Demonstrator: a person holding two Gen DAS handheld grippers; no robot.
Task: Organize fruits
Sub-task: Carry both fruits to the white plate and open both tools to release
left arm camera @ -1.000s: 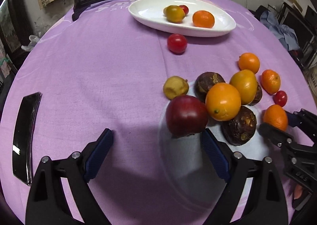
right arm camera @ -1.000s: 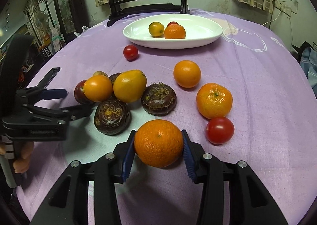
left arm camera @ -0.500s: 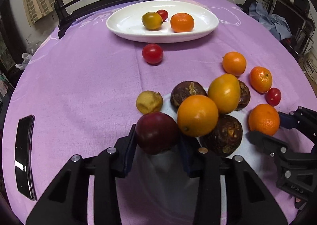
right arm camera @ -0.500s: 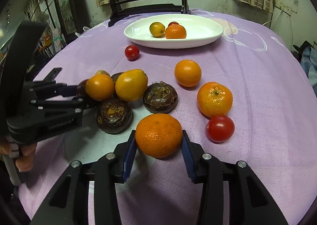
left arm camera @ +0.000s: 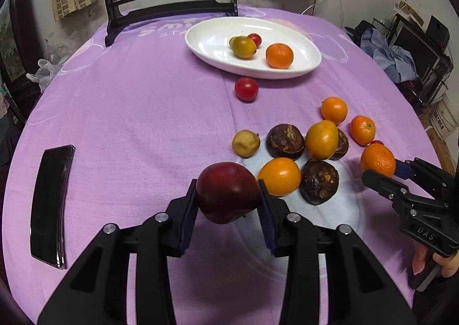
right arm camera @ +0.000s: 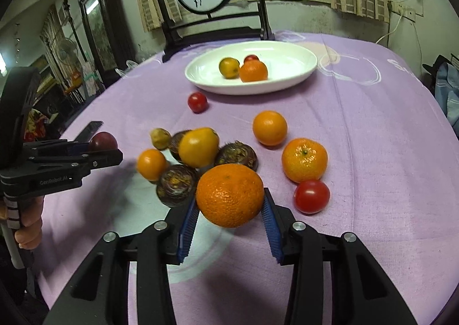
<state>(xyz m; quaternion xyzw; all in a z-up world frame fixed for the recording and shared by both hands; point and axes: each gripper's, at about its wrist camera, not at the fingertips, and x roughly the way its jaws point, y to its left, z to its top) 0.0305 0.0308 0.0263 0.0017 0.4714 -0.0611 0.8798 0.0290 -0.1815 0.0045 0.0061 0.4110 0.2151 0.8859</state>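
My left gripper point(left arm camera: 228, 196) is shut on a dark red apple point(left arm camera: 226, 191) and holds it above the purple cloth. My right gripper point(right arm camera: 229, 204) is shut on an orange tangerine point(right arm camera: 229, 194), also lifted; it shows in the left wrist view point(left arm camera: 377, 159). The white oval plate point(left arm camera: 304, 67) at the far side holds a yellow-green fruit point(left arm camera: 243, 47), a small tomato point(left arm camera: 254, 39) and a tangerine point(left arm camera: 279, 55). A loose pile of oranges and dark brown fruits point(left arm camera: 318, 184) lies on the cloth between the grippers and the plate.
A red tomato point(left arm camera: 246, 89) lies just in front of the plate. Another tomato point(right arm camera: 311, 196) and a tangerine point(right arm camera: 304, 159) lie to the right of my right gripper. A black phone point(left arm camera: 51, 204) lies at the left. A dark chair point(left arm camera: 172, 9) stands behind the table.
My left gripper has closed on the red apple and lifted it off the cloth. My right gripper, shut on the tangerine throughout, has raised it off the cloth.
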